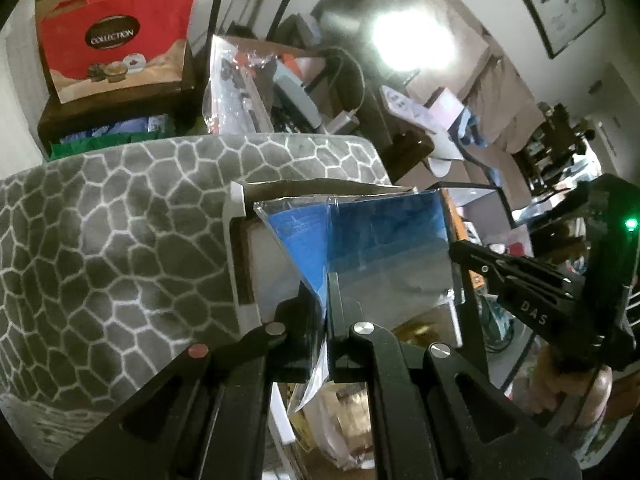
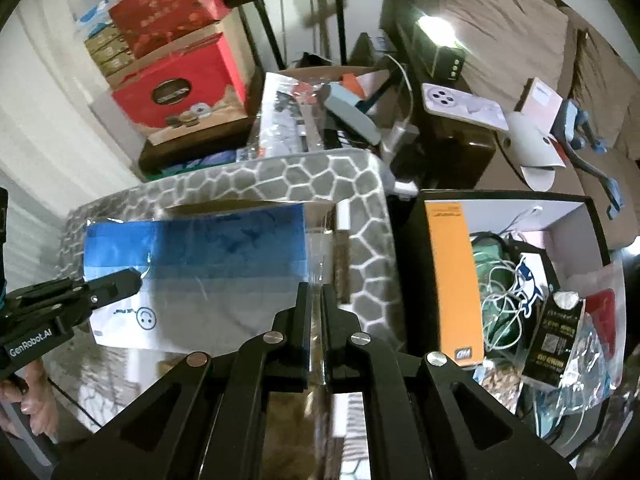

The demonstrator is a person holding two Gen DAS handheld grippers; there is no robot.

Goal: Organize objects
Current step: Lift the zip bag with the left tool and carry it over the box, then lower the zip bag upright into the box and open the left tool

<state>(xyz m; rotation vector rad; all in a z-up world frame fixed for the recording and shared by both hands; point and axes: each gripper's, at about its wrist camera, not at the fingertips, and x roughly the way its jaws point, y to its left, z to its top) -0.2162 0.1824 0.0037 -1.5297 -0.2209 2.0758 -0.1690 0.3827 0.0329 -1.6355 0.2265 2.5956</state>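
Both grippers hold a flat clear plastic packet (image 2: 200,264) between them; its contents fade from blue to grey, with a smiley face printed low down. My left gripper (image 1: 326,304) is shut on the packet (image 1: 380,248) at its near left edge. My right gripper (image 2: 316,292) is shut on its right edge. Each gripper also shows in the other's view: the right gripper (image 1: 460,248) at the packet's right side, the left gripper (image 2: 136,278) pinching its left side. The packet hangs over a grey cushioned seat with a white honeycomb pattern (image 1: 120,220), in front of a cardboard flap (image 1: 240,200).
A red "Collection" box (image 1: 116,40) stands on a dark wooden stand behind the seat (image 2: 280,176). At the right is an open box (image 2: 572,208) holding an orange carton (image 2: 456,280), tangled cables and packets. A phone (image 2: 460,108) lies on a dark table. Hands grip both handles.
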